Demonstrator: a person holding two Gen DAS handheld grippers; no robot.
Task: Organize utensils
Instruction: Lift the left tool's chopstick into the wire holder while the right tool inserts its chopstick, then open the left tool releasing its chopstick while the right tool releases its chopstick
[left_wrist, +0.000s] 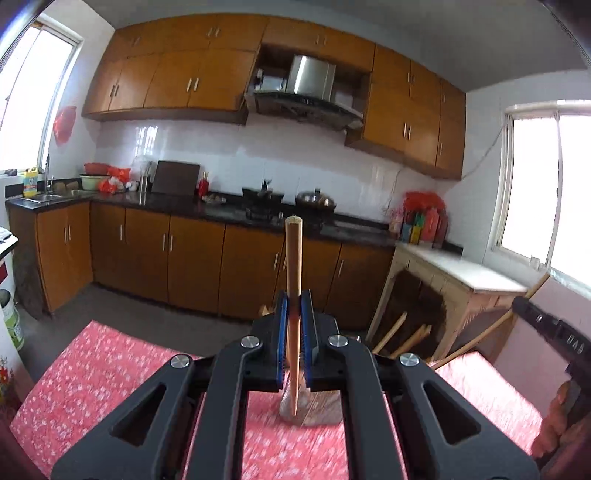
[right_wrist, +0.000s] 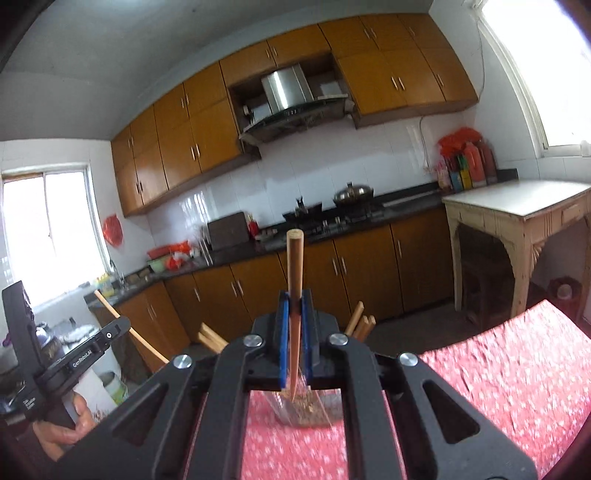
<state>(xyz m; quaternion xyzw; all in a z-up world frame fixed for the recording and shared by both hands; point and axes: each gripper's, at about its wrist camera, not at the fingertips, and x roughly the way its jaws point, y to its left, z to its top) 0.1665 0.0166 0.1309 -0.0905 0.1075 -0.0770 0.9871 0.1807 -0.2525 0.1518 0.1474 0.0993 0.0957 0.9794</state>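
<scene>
Left gripper (left_wrist: 294, 314): jaws closed on wooden chopstick (left_wrist: 294, 266), stick upright, tip pointing down over glass jar (left_wrist: 310, 408). Right gripper (right_wrist: 294, 314): jaws likewise clamped on second chopstick (right_wrist: 295, 266), tip just above same kind of jar (right_wrist: 306, 410) (jar contents blurred, not identifiable). Red floral tablecloth (left_wrist: 110, 369) under both jars. More chopsticks (right_wrist: 360, 325) visible behind right gripper. Kitchen counter (left_wrist: 221, 210) well beyond table; pale side table (right_wrist: 517, 206) near window.

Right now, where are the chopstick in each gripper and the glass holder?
left chopstick (left_wrist: 294, 258), left wrist view, upper shaft.
right chopstick (right_wrist: 295, 266), right wrist view, upper shaft.
glass holder (right_wrist: 325, 411), right wrist view, clear wall.
</scene>
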